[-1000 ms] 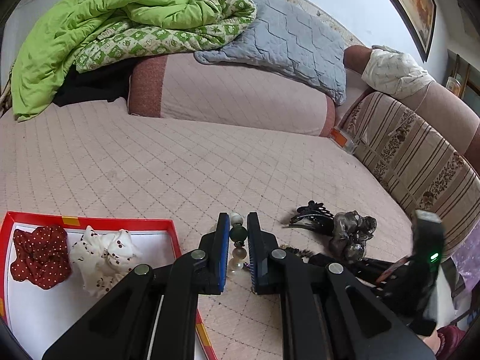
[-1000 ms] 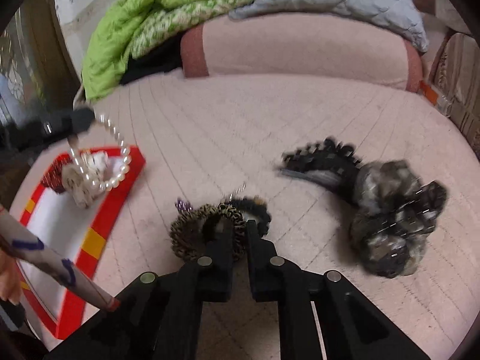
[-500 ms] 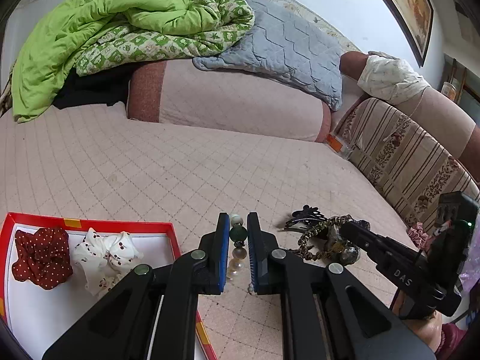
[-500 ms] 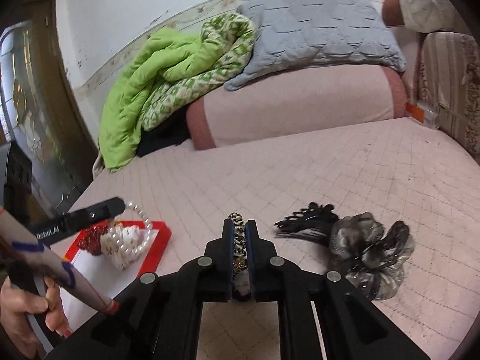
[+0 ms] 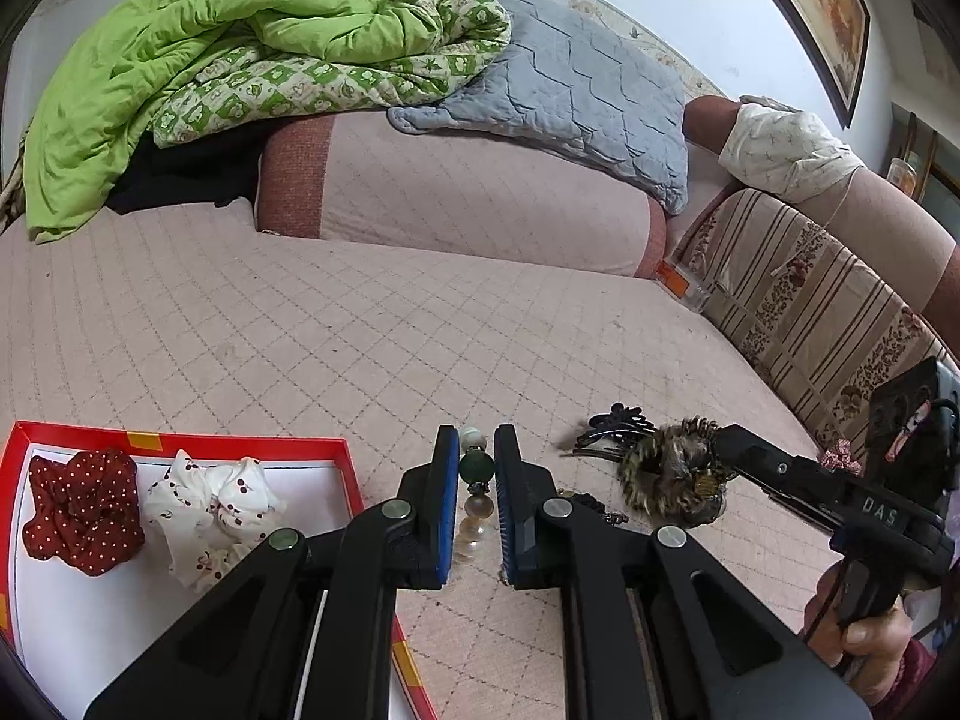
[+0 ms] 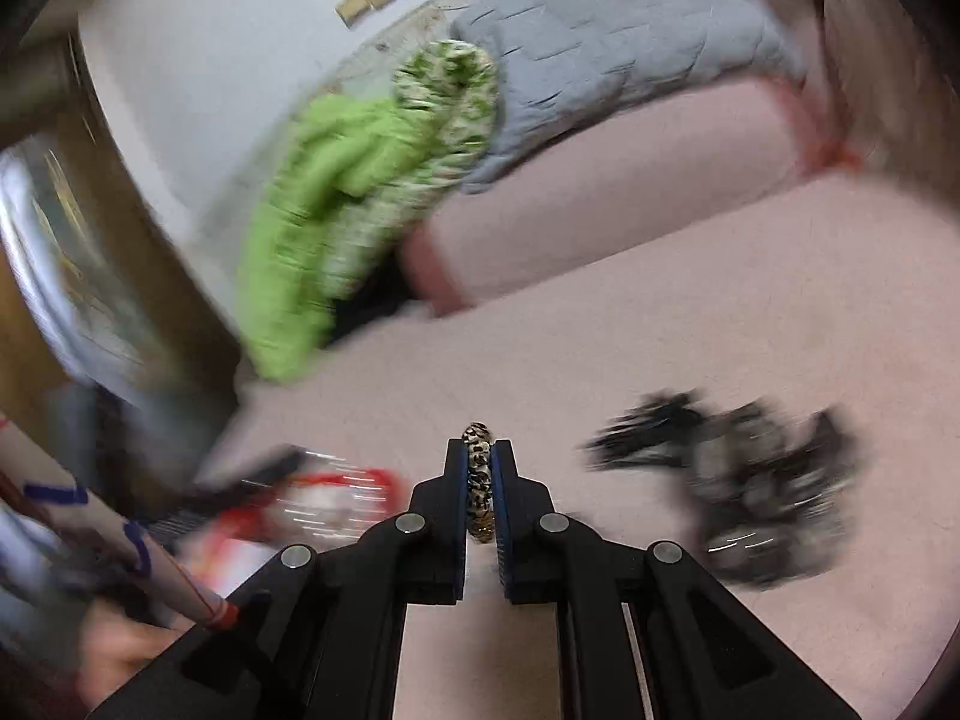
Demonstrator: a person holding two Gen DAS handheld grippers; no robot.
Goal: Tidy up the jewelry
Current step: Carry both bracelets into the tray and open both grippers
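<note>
My left gripper is shut on a bead bracelet with pearl and dark green beads, held above the bed beside the red-rimmed white tray. The tray holds a red dotted scrunchie and a white cherry-print scrunchie. My right gripper is shut on a leopard-print hair tie, lifted off the bed; it also shows in the left wrist view. A black hair claw and a dark scrunchie lie on the bed.
The pink quilted bed stretches ahead. A green quilt and grey pillow sit on the bolster at the back. A striped sofa arm stands at the right. The right wrist view is motion-blurred.
My right gripper closed on the leopard-print hair tie, lifted it off the bed and is swinging left toward the tray. My left gripper has held the bead bracelet nearly still.
</note>
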